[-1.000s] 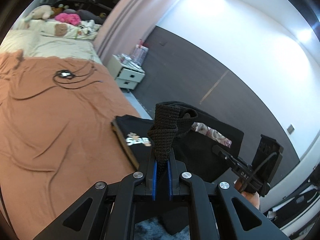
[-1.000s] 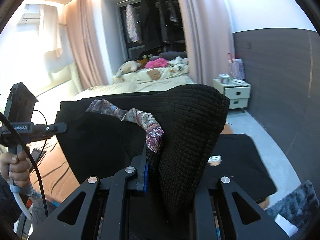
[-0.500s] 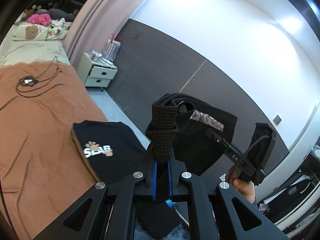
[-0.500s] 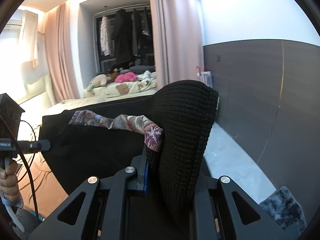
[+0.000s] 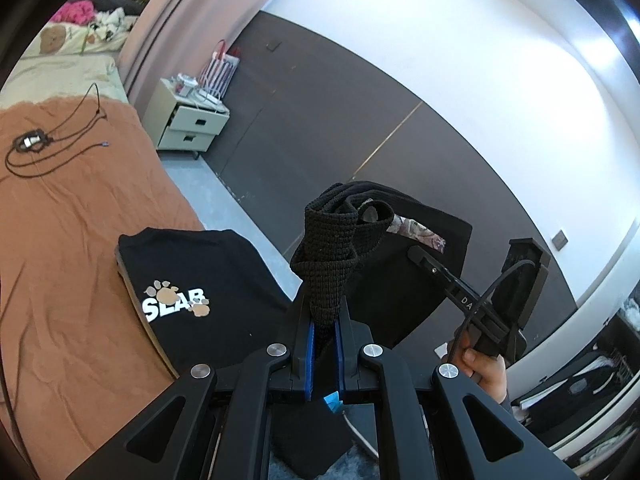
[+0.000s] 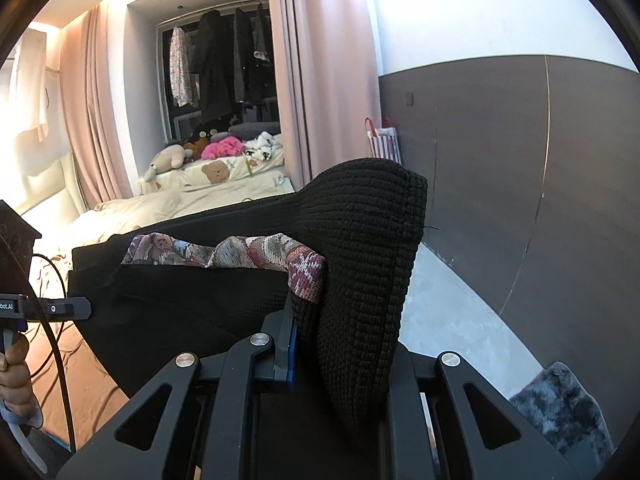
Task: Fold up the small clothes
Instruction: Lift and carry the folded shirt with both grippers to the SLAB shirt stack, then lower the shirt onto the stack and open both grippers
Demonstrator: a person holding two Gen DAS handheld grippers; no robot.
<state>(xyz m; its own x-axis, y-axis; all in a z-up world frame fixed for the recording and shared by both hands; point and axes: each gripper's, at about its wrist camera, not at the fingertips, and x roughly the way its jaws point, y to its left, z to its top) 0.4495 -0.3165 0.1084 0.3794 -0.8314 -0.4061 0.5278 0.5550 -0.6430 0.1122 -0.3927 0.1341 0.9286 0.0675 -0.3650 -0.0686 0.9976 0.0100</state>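
I have the black knit garment (image 5: pixel 328 256) hanging in the air between both tools, beside the bed (image 5: pixel 60 240): left gripper (image 5: pixel 325 330) and right gripper (image 6: pixel 316 344) each clamped on a bunched corner. The thick knit could slip from either pinch (especially the right's), dropping lopsided onto the folded T-shirt (image 5: pixel 192 276).

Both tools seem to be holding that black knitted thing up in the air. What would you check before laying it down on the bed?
1. Left tool pinches the black knit garment: ok.
2. Right tool grips its other corner: ok.
3. Garment spread flat between the tools: not ok, the patterned lining sags in folds.
4. Free space on the orange bedspread: ok.
5. Folded black T-shirt lies clear of the landing spot: cannot tell.
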